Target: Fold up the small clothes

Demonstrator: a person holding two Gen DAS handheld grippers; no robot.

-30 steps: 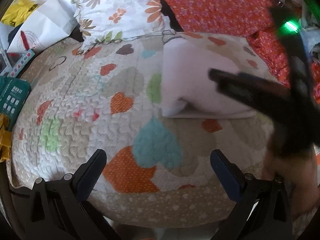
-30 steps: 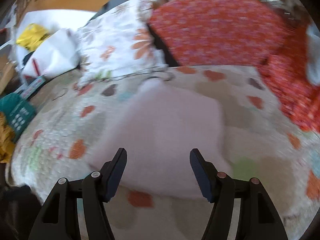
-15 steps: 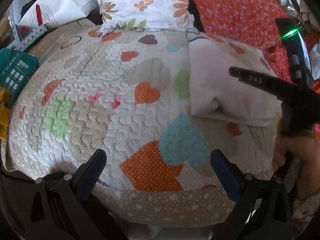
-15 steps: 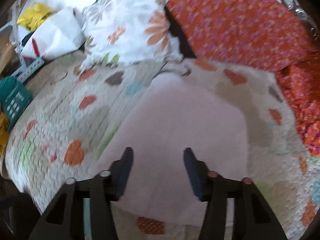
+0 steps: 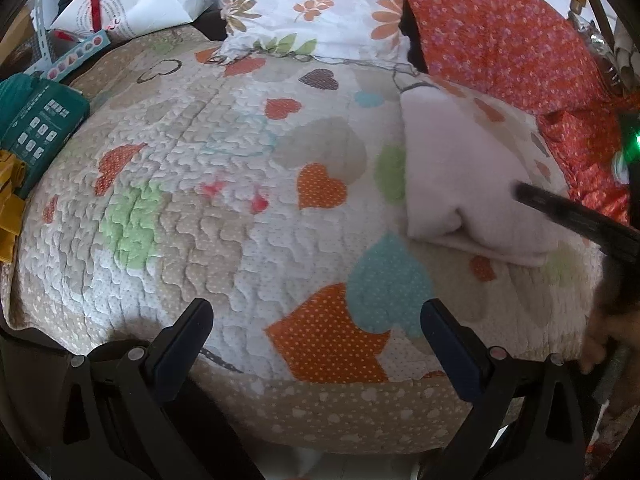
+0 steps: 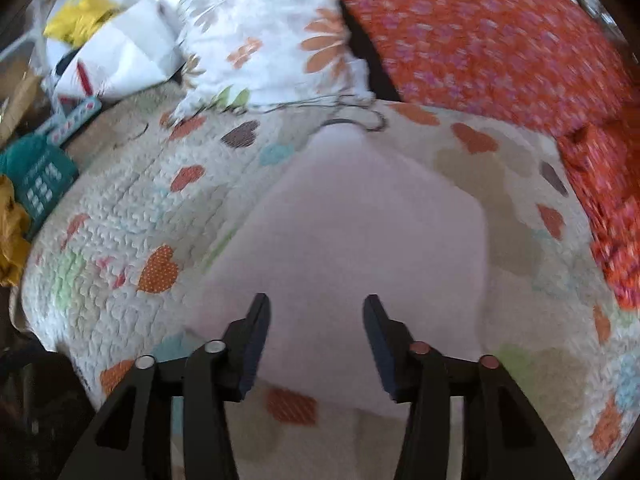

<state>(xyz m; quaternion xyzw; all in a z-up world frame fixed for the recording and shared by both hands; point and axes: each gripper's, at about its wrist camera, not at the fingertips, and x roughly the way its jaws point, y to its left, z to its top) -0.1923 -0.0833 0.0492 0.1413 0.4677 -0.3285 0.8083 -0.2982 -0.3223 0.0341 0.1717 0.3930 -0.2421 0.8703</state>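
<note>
Right gripper has its jaws opening over the near edge of the folded pale pink soft garment, nothing pinched. Left gripper gapes wide and empty above the heart-patterned quilted bedspread, garment off at its 2 o'clock. Risk: a pad snagging the top layer could drag the fold open

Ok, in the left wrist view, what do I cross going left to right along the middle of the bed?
Teal box at the left edge → green heart patch → orange dotted heart → folded white garment → right gripper, jaws opening, reaching in over the garment → red floral fabric.
</note>
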